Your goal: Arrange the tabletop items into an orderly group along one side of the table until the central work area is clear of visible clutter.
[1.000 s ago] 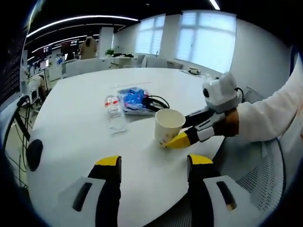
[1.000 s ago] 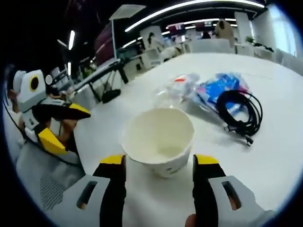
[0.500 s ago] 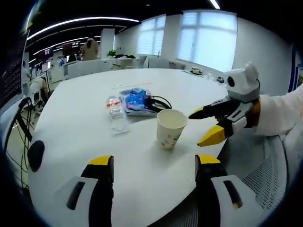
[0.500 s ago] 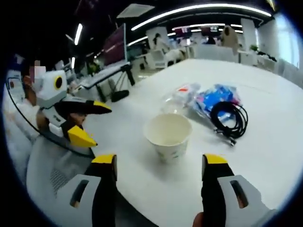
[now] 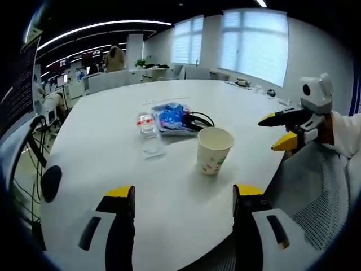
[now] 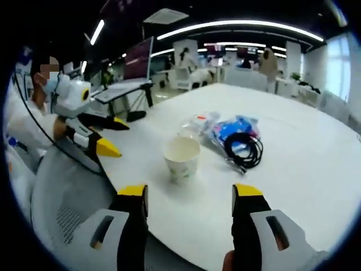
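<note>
Grippers hang open and empty at the table's near edge, paper cup standing free.

Left gripper and right gripper hold nothing; the paper cup stands at 12 o'clock, just short of the bottle, blue packet and cable on the white table. Likely next: close on the cup and set it beside that cluster.

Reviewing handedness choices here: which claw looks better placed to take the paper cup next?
Probably the right claw: open, with the paper cup straight ahead between its jaws. The left claw is also open, but the cup sits off toward its right jaw.
</note>
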Available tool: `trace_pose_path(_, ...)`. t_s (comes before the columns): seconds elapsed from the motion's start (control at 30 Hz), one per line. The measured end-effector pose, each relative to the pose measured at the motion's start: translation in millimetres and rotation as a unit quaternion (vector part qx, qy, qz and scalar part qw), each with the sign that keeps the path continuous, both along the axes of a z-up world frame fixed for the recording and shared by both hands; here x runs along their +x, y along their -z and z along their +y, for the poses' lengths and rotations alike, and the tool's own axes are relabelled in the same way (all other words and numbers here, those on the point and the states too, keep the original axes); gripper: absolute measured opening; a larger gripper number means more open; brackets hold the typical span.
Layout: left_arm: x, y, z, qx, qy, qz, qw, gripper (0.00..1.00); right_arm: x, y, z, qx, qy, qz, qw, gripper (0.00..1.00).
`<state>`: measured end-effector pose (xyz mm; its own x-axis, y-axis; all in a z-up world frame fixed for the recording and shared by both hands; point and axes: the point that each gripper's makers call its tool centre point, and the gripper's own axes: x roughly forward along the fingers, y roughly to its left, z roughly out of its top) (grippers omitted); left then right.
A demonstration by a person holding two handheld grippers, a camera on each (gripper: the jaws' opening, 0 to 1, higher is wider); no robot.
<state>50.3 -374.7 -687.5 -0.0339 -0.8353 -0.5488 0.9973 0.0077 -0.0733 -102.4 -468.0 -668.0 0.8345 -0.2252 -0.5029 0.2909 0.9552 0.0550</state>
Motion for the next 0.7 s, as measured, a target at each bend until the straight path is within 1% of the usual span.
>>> trace_pose_path(0.07, 1.3, 1.7, -0.1, 0.002, -0.003, 0.005, 1.0000, 0.71, -0.4, 0.8, -1.8, 0.002, 0.009, 0.000, 1.0000, 0.57)
trace_pose_path(0.13, 1.3, 4.1, 0.9, 0.007, -0.003, 0.008, 0.9999, 0.71, -1.5, 0.1, -2.7, -0.006, 0.012, 0.002, 0.9999, 0.55)
trace_pose_path(0.2, -1.2, 5.9, 2.7, 0.013, 0.002, 0.008, 0.9999, 0.69, -1.8, -5.5, -4.2, -0.036, 0.009, 0.000, 0.9993, 0.52)
trace_pose_path(0.23, -3.2, 4.1, 2.4, 0.010, 0.005, 0.008, 0.9999, 0.69, -1.9, -7.8, -3.7, -0.042, 0.010, -0.003, 0.9991, 0.52)
trace_pose_path(0.27, -6.5, 0.9, 1.7, 0.003, 0.010, 0.011, 0.9999, 0.70, -1.9, -8.1, -3.6, -0.040, 0.011, -0.005, 0.9991, 0.52)
trace_pose_path(0.3, -7.7, 0.2, 1.4, 0.001, 0.012, 0.014, 0.9998, 0.70, -3.1, -7.5, -3.4, -0.030, 0.016, -0.009, 0.9994, 0.53)
trace_pose_path(0.33, -9.1, -0.1, 1.7, 0.001, 0.013, 0.020, 0.9997, 0.69, -4.7, -6.0, -3.8, -0.020, 0.023, -0.008, 0.9995, 0.54)
trace_pose_path(0.4, -8.9, 1.2, 1.7, 0.004, 0.013, 0.029, 0.9995, 0.69, -7.6, -3.8, -7.2, -0.015, 0.035, -0.004, 0.9993, 0.55)
trace_pose_path(0.53, -7.4, 0.5, 1.8, 0.004, 0.003, 0.053, 0.9986, 0.69, -8.3, 2.9, -13.5, -0.008, 0.045, 0.009, 0.9989, 0.55)
trace_pose_path(0.63, -5.1, -1.4, 2.5, -0.001, -0.003, 0.061, 0.9981, 0.68, -11.0, 5.4, -15.2, 0.008, 0.058, 0.012, 0.9982, 0.54)
trace_pose_path(0.7, -4.5, 0.2, 2.5, 0.004, -0.007, 0.066, 0.9978, 0.67, -13.0, 5.7, -15.4, 0.013, 0.065, 0.012, 0.9977, 0.55)
